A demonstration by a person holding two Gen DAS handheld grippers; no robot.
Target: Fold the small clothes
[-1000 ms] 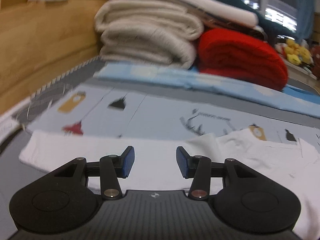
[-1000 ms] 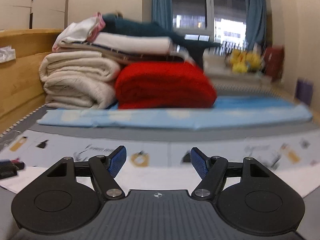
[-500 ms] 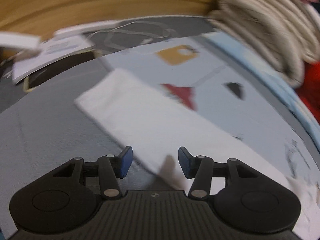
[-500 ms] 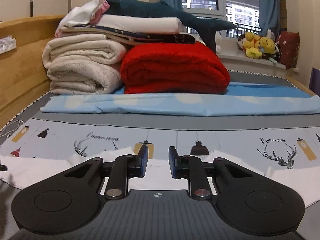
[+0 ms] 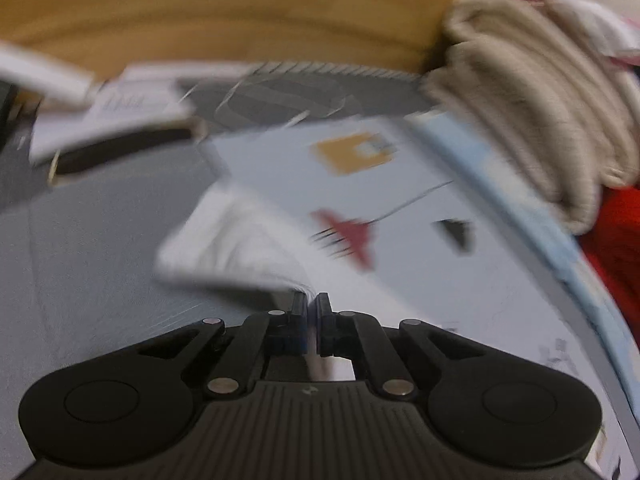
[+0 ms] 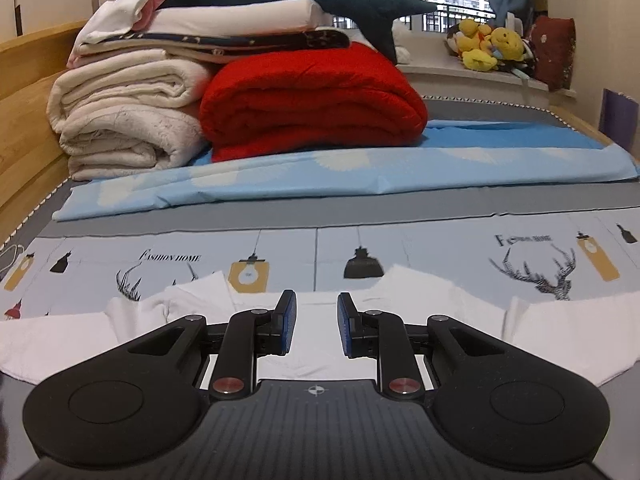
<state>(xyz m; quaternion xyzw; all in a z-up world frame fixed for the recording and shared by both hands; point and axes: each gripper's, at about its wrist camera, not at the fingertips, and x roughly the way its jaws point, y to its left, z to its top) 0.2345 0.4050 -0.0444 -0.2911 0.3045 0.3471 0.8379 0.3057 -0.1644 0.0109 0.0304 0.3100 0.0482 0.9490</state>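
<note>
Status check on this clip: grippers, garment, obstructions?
Left gripper shut on white garment sleeve, sleeve lifted. Right gripper open, over the garment's middle, gripping nothing. Nothing on the garment; folded red blanket well behind.

Red blanket [image 6: 312, 100] at twelve o'clock, cream blankets [image 6: 128, 120] at ten, yellow plush toys [image 6: 490, 48] at two, all on bedding.

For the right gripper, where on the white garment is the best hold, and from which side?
Best guess: the right sleeve, at its outer hem. It lies flat and spread away from the body of the white garment, so its edge is free. The right gripper, jaws open, would likely come in low from the right and pinch that edge.
</note>
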